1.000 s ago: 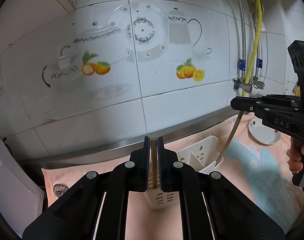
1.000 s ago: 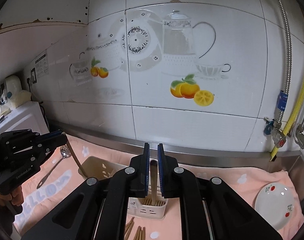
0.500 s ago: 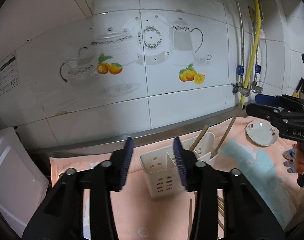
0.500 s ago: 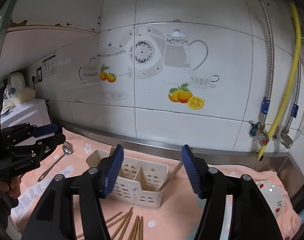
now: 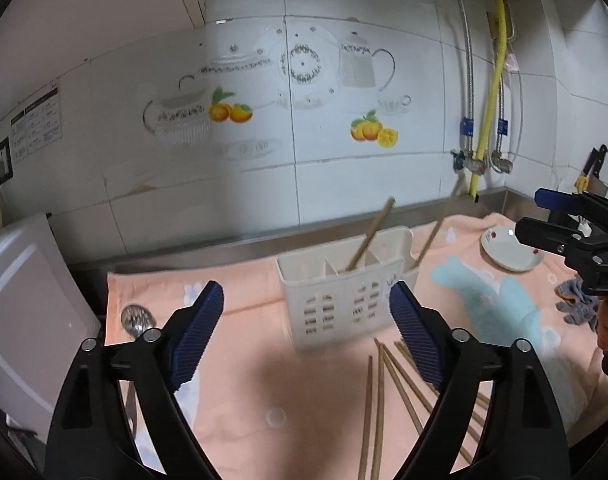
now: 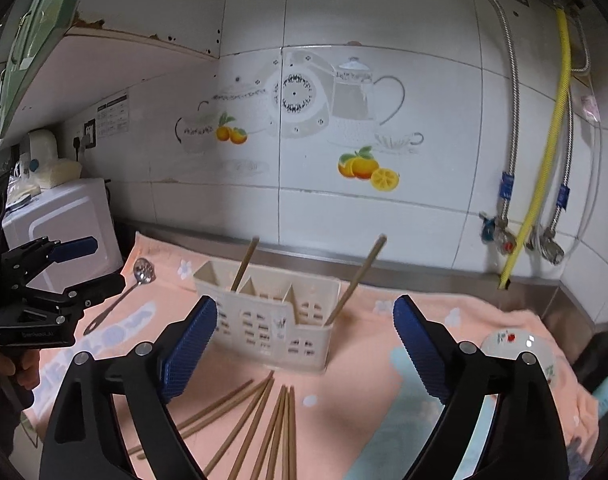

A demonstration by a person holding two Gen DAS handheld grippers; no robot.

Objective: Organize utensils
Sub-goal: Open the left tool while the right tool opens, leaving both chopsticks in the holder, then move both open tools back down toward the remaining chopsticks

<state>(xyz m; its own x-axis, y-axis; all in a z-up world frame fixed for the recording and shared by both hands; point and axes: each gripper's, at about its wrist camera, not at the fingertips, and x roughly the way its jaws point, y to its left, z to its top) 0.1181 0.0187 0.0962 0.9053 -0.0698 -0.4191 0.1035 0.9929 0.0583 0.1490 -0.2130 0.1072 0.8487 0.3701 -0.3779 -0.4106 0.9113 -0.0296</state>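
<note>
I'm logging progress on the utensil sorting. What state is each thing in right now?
Left gripper: jaws opening, nothing between them.
Right gripper: jaws opening, nothing between them.
Utensil holder: upright on the towel, holding two leaning chopsticks.
Loose chopsticks: lying flat on the towel in front of the holder.
Slotted spoon: lying on the towel, left of the holder.
Small plate: lying on the towel, nothing on it.
</note>
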